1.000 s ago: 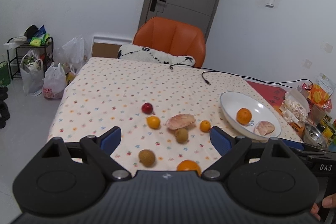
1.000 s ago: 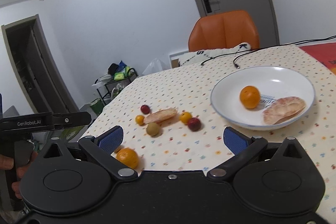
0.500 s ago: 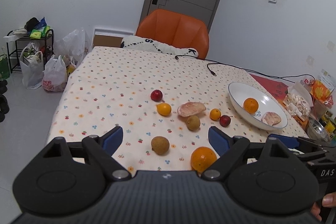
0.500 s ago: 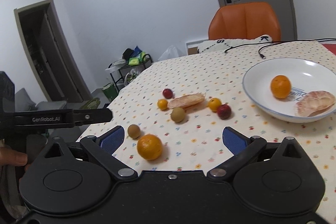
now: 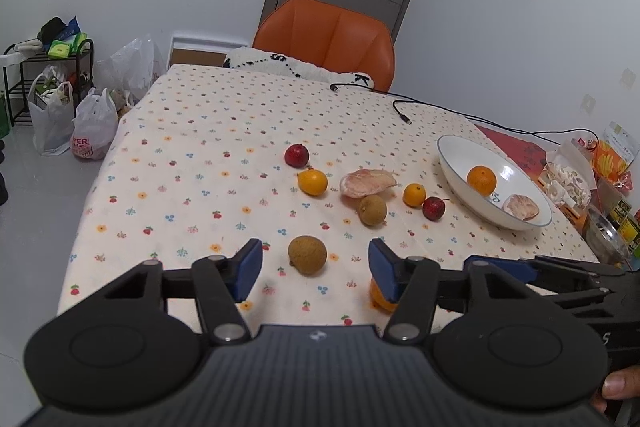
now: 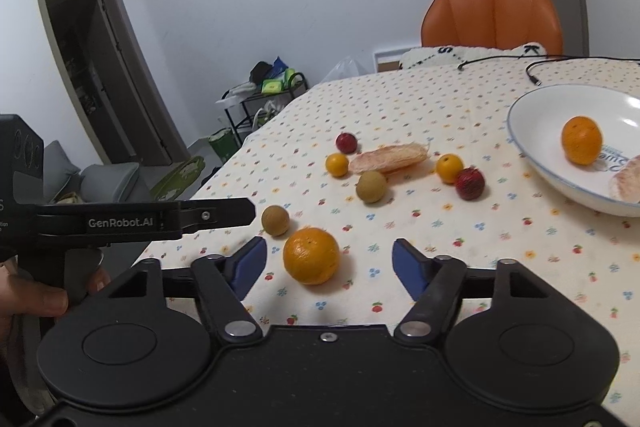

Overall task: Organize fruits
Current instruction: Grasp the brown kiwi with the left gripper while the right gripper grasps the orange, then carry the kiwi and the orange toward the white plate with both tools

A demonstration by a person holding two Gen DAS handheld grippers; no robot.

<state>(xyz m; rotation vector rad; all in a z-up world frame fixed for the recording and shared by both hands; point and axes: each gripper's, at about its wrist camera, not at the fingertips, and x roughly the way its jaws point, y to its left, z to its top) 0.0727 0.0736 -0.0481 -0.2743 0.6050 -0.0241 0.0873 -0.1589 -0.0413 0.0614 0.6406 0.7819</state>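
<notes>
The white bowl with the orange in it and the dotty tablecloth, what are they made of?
The white bowl with the thin blue rim looks like glazed ceramic: it is smooth and shows bright glare spots, though hard plastic can't be ruled out. The cream tablecloth printed with small fruits and flowers looks like soft matte woven cloth: it creases and drapes over the table edge.

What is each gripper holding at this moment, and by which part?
Nothing. The left gripper is open, with a brown fruit lying on the table ahead of it. The right gripper is open too, with the large orange resting untouched between its jaws.
</notes>
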